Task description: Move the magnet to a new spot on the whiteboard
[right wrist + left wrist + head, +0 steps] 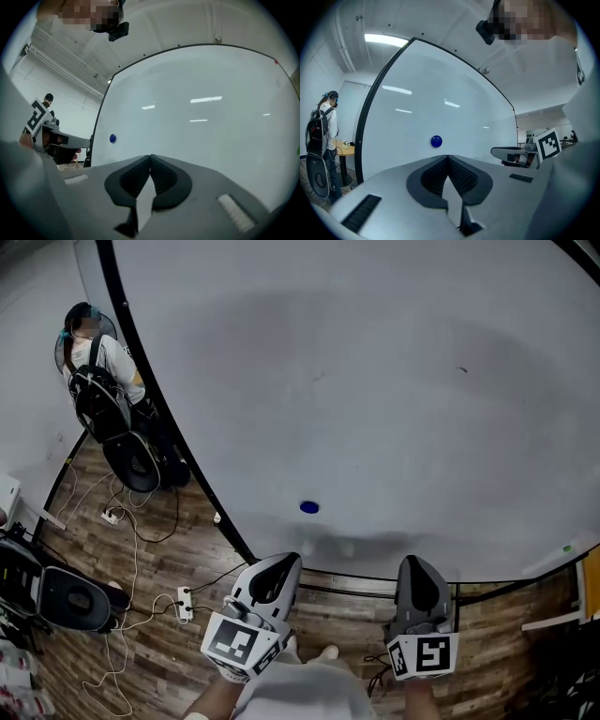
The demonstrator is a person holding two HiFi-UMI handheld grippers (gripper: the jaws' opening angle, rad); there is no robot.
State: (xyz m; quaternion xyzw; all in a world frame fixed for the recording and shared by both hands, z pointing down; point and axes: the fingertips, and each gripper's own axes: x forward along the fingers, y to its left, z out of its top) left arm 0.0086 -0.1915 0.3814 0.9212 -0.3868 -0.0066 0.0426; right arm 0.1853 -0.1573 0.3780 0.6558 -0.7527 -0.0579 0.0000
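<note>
A small round blue magnet [309,507] sticks to the lower part of the big whiteboard [375,381]. In the left gripper view the magnet [436,141] sits just above and a little left of my left gripper [447,156], whose jaws meet at the tips with nothing between them. My left gripper [281,563] hangs short of the board, below the magnet. My right gripper [420,568] is further right, also short of the board, shut and empty. From the right gripper [151,156] the magnet [112,138] shows far off to the left.
A person with a backpack [98,381] stands by a round chair [136,460] left of the whiteboard. Cables and a power strip [185,601] lie on the wooden floor. Another dark chair [66,596] is at lower left.
</note>
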